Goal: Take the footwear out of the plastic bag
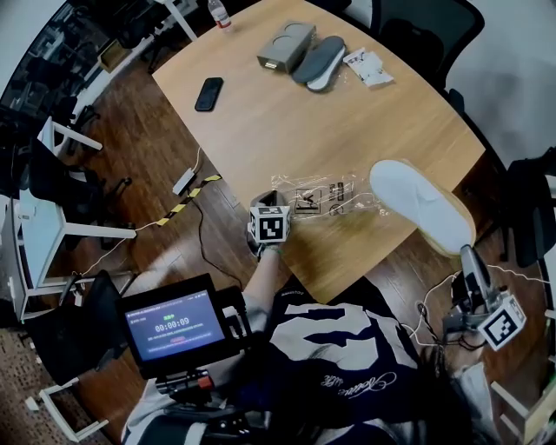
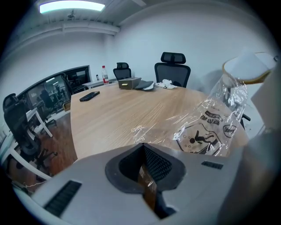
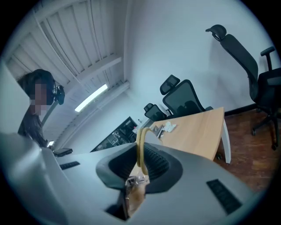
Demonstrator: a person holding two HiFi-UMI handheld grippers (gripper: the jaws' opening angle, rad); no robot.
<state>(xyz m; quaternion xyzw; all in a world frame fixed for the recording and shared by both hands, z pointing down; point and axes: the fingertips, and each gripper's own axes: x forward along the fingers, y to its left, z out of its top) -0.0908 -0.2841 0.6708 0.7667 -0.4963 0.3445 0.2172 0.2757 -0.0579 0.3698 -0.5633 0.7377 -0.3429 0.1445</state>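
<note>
A white slipper [image 1: 421, 204] with a tan sole edge hangs in the air over the table's front right corner. My right gripper [image 1: 467, 254] is shut on its near end; in the right gripper view the jaws [image 3: 139, 169] pinch the thin tan edge [image 3: 140, 143]. The clear printed plastic bag [image 1: 326, 195] lies on the wooden table [image 1: 287, 130], stretched toward the slipper [image 2: 250, 66]. My left gripper [image 1: 285, 209] is shut on the bag's near edge, with clear film [image 2: 147, 176] caught between its jaws. The bag [image 2: 210, 127] rises at the right of that view.
At the table's far side lie a grey box [image 1: 287, 45], a grey slipper [image 1: 319, 61] and another clear wrapper [image 1: 367, 67]. A black phone [image 1: 208, 93] lies left of them, with a bottle [image 1: 219, 12] at the far edge. Office chairs and floor cables surround the table.
</note>
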